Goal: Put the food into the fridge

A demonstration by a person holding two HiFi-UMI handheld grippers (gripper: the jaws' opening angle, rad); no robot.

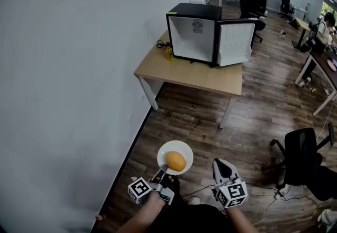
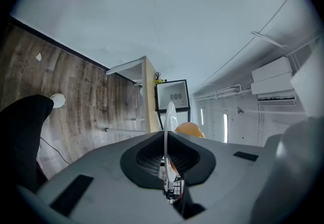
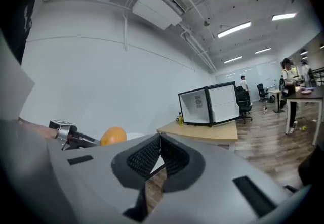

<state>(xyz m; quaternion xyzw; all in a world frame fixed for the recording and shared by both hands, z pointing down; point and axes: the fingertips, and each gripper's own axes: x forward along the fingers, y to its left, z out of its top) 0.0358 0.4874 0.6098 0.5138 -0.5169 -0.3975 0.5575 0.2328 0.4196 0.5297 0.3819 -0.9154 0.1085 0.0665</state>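
Observation:
A white plate [image 1: 181, 149] carries an orange-yellow round piece of food [image 1: 176, 161]. My left gripper [image 1: 159, 175] is shut on the plate's near rim and holds it level above the floor. In the left gripper view the plate [image 2: 167, 117] shows edge-on between the jaws, with the food [image 2: 191, 129] behind it. My right gripper [image 1: 220, 164] hovers just right of the plate, shut and empty. A small black fridge [image 1: 194, 32] stands on the wooden table [image 1: 189, 75] ahead, its door [image 1: 236, 42] swung open to the right and its white inside bare.
A white wall runs along the left. A yellow bottle [image 1: 169, 53] stands left of the fridge. A black office chair [image 1: 303, 161] and floor cables [image 1: 274, 195] are at my right. Desks, chairs and people fill the far right.

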